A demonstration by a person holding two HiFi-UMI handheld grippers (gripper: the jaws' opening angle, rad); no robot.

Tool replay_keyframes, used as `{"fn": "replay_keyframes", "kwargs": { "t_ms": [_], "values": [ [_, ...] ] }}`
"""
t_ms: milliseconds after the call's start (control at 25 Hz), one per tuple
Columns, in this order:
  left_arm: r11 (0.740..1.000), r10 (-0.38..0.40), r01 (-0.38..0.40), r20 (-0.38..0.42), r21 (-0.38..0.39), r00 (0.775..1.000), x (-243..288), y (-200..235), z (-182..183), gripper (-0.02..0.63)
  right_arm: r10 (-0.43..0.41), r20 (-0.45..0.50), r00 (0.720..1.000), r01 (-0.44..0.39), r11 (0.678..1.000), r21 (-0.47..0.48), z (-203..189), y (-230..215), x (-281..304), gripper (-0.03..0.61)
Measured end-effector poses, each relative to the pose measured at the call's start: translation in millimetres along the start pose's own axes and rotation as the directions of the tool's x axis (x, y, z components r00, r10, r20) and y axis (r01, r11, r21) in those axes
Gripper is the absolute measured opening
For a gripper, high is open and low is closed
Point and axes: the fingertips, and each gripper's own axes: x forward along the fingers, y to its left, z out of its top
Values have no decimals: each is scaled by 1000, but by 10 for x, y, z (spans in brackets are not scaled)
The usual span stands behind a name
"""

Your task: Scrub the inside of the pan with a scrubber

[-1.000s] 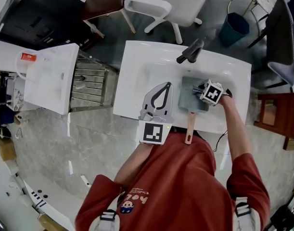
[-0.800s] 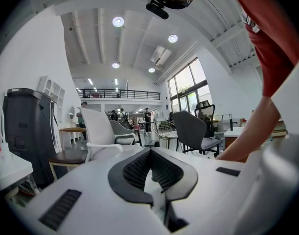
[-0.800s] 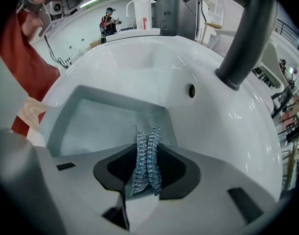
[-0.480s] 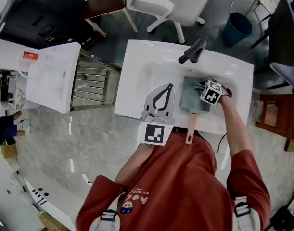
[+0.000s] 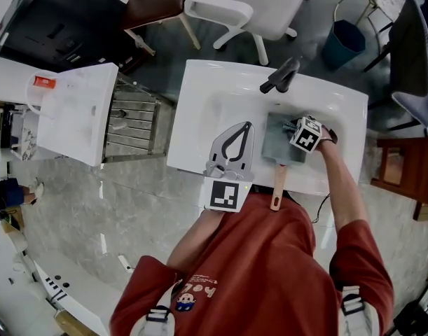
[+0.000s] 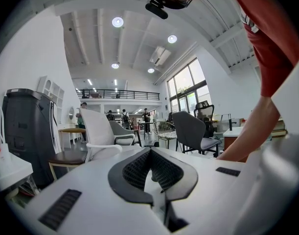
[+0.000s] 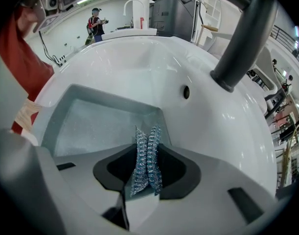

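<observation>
The person's red shirt has yellow letters low on its front, above a small cartoon picture. They seem to start with "hol". The rest is too small to read. The small red label by the white counter is too small to read.

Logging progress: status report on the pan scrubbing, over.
Left gripper shut, empty, over the sink. Right gripper shut on scrubber, tips over the pan. Faucet nearby, not blocking.

Red short-sleeved shirt with small printed graphic. Left hand-held gripper and right hand-held gripper: white, black-padded, square-marker cubes.
</observation>
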Motion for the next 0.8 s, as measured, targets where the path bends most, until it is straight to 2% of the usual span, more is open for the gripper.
{"fn": "replay_keyframes", "kwargs": {
  "t_ms": [160, 360, 600, 800],
  "values": [
    [1000, 4, -4, 3, -2, 1000, -25, 31, -3, 11, 6, 41, 999, -6, 1000, 2, 153, 28, -241, 139],
    [1000, 1, -1, -2, 0, 1000, -53, 46, -26, 11, 79, 68, 995, -77, 996, -35, 333, 272, -565, 141],
    [1000, -4, 4, -4, -4, 1000, -65, 46, -45, 11, 224, 73, 972, -223, 974, -20, 445, 634, -788, 141],
    [1000, -13, 13, 4, -3, 1000, -79, 7, -41, 11, 329, 33, 944, -329, 944, -11, 422, 833, -723, 141]
  ]
}}
